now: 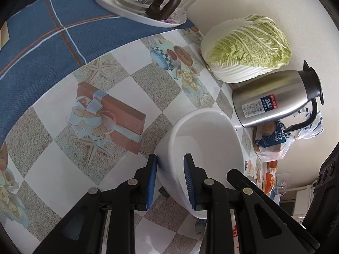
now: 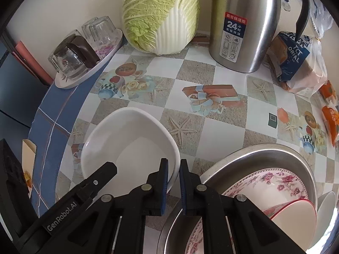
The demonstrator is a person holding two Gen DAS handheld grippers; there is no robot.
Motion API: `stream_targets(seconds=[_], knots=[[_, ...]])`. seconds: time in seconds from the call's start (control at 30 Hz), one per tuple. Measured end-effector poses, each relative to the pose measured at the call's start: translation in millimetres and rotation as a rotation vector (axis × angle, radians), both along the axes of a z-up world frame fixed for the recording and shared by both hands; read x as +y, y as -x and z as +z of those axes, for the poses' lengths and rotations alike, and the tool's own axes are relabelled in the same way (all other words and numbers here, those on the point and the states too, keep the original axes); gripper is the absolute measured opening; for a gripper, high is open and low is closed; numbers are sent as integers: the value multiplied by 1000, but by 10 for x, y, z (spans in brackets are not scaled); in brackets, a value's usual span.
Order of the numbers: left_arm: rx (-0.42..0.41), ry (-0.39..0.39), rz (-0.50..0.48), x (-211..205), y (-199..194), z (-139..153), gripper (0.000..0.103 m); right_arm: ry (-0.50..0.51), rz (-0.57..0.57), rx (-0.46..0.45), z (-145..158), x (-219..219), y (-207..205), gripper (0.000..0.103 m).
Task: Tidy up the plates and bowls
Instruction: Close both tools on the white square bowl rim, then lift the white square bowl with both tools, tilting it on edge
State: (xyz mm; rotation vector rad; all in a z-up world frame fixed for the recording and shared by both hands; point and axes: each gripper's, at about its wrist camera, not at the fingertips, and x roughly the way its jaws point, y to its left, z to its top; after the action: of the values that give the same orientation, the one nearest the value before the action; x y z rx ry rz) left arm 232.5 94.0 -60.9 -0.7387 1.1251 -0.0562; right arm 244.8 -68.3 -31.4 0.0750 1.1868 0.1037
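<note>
Black left gripper [image 1: 170, 182] and right gripper [image 2: 173, 187], blue pads, silver pivot screws, "GenRobot.AI" lettering.

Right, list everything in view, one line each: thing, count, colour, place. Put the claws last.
White dish: one, white, on the checked tablecloth, both claws on its rim.
Steel basin: one, silver, right of the dish, holding floral bowls.
Cabbage: one, green and white, against the wall.
Steel jug: one, silver with black handle, beside the cabbage.
Oval tray: one, white floral, on the blue cloth, carrying glasses.
Bread bag: one, clear and blue, right of the jug.
Left claw: black, blue pads, gripping the dish wall.
Right claw: black, blue pads, pinching the dish rim.
</note>
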Motion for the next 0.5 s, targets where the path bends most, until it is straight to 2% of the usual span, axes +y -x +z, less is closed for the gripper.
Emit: stream_targets(seconds=[0.1,0.3,0.5], knots=[[-26,-36,-21,-55,18,130,27,-2,1,-16,80,-7,38,12],[-93,-53,-50,-94,117,432,27,-24,-3,-76,337,-77,178,12],[-174,-126,-74,-174,255,799,27,-70,-10,-138,601,-161,390,12]])
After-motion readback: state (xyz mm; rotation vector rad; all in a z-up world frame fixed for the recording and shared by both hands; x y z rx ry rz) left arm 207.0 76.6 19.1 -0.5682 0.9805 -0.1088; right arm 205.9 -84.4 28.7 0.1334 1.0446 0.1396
